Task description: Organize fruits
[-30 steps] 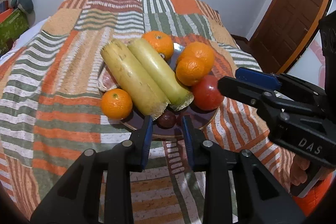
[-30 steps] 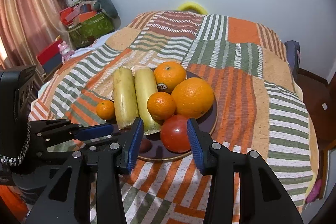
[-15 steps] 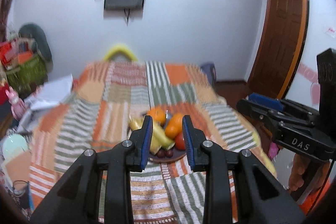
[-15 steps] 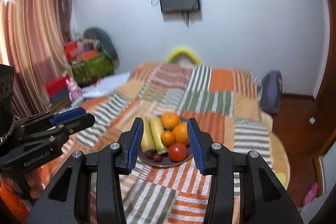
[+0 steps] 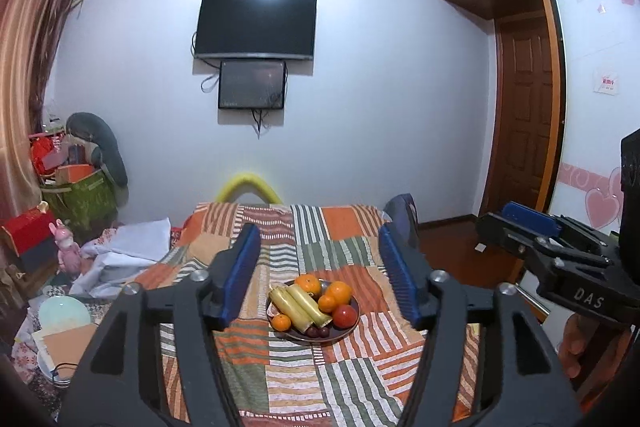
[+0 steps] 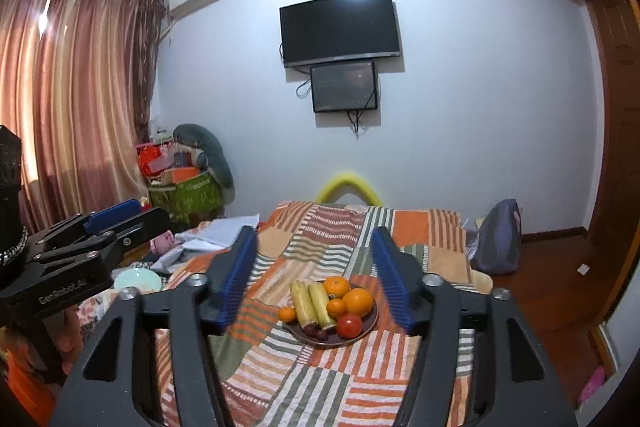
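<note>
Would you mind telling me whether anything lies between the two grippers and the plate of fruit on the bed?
Nothing visible does: only bare striped bedspread separates the open left gripper and right gripper from the plate.

Patchwork bed (image 5: 352,383) carries a seemingly dark plate (image 5: 340,331)

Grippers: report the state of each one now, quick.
Left gripper: open, holding nothing, well back from the plate of fruit.
Right gripper: open, holding nothing, also well back from it.
</note>
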Motion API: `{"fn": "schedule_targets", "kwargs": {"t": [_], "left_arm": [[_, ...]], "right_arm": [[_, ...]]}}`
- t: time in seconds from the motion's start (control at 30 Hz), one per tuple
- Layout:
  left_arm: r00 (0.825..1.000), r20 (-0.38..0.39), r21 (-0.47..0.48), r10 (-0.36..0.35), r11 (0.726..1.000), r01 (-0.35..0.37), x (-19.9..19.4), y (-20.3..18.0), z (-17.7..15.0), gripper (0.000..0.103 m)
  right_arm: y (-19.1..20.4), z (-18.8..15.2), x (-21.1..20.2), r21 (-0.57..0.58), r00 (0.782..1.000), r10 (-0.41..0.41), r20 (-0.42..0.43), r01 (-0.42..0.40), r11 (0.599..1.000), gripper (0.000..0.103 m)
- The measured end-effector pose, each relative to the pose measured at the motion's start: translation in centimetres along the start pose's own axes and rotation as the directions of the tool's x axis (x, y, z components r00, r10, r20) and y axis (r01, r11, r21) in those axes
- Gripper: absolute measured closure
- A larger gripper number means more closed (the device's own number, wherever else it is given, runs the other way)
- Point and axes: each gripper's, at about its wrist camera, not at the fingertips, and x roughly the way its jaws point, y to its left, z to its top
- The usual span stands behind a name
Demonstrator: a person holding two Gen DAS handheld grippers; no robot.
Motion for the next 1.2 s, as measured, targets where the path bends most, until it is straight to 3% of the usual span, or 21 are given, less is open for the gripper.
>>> {"fn": "schedule_targets", "kwargs": {"t": [0.03,0.17,0.23,0.4,0.53,1.2], "left_arm": [[1.0,0.007,0.002,0.005,1.0,-0.005,-0.3,-0.1,0.0,0.033],[1.0,0.027,0.011,0.016,1.0,-0.016,-1.0,-0.3,0.1,0.025],[0.999,0.034,0.012,0.021,1.0,-0.021,-1.4,-0.3,0.0,0.014],[0.999,0.038,0.008,0.024,1.0,-0.024,-2.2,-0.5,-0.4,0.006],[0.999,0.039,0.005,0.031,0.999,-0.031,-2.4,-0.4,-0.7,0.001],[0.999,0.03,0.011,0.044,0.999,-0.044,-2.2,-0.8,-1.2,0.0]], "right_arm": [[0.0,-0.1,-0.2,0.002,1.0,-0.008,0.01,0.008,1.0,0.03],[0.5,-0.3,-1.0,-0.016,0.999,-0.041,0.031,0.041,0.999,0.023],[0.6,-0.4,-1.2,-0.016,0.998,-0.051,0.035,0.051,0.999,0.013],[0.9,-0.7,-1.8,-0.017,0.996,-0.07,0.048,0.071,0.997,0.001],[1.1,-1.0,-2.5,-0.027,0.996,-0.076,0.051,0.077,0.997,0.0],[1.1,-1.6,-3.0,-0.028,0.996,-0.082,0.04,0.083,0.996,0.0]]}}
